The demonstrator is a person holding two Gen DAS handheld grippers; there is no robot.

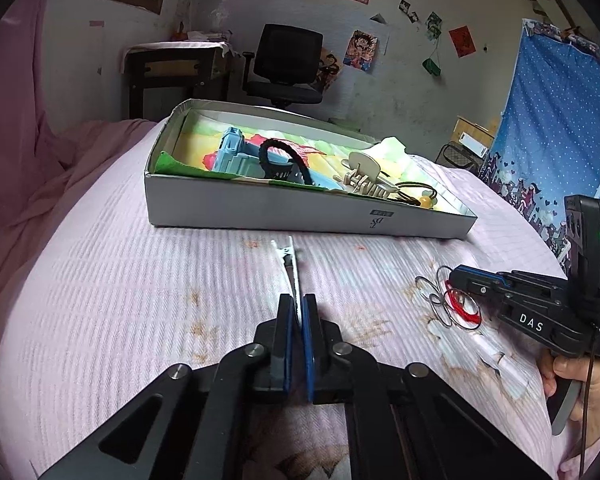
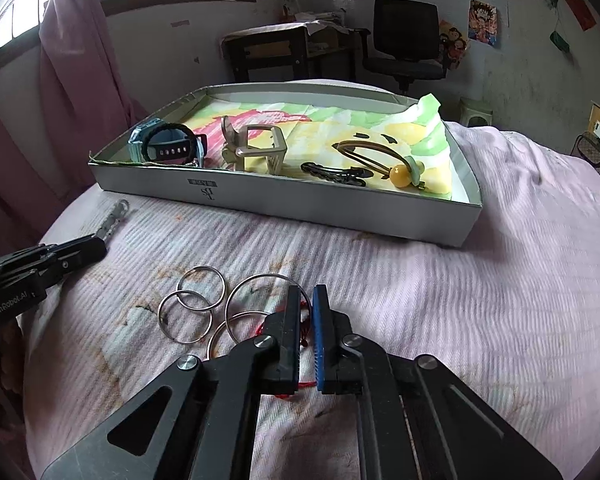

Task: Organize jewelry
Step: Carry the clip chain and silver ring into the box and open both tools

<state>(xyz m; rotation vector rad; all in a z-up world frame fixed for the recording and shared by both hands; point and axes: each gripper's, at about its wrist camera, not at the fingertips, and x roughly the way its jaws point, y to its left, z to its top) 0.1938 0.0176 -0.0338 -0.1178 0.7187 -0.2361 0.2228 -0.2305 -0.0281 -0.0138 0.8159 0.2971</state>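
1. We saw the left gripper (image 1: pixel 299 308) closed on the near end of a silver hair clip (image 1: pixel 290 270), whose free end lay on the pink bedspread (image 1: pixel 120 300) and pointed away from the jaws toward the box.
2. We saw the right gripper (image 2: pixel 306 300) drawn together on a red string bracelet (image 2: pixel 296 386), with red loops showing beside and under its fingers.
3. Just to the left of the right gripper's fingers lay a cluster of metal key rings (image 2: pixel 202 288), overlapping one another on the bedspread; the largest ring ran under the left finger.
4. Ahead of both grippers stood a shallow white box (image 2: pixel 340 216), lined with a coloured cloth (image 2: pixel 340 128).
5. In the box we counted a blue watch (image 2: pixel 168 148) at the left, a beige claw clip (image 2: pixel 256 148) beside it, then a dark hair clip (image 2: pixel 332 172) and a hair tie with a yellow bead (image 2: pixel 400 176) toward the right.
6. Between the grippers and the box's near wall the bedspread lay bare, and the box's right half held open cloth.
7. The bed's far edge ran behind the box, with a black office chair (image 2: pixel 406 40) beyond it.
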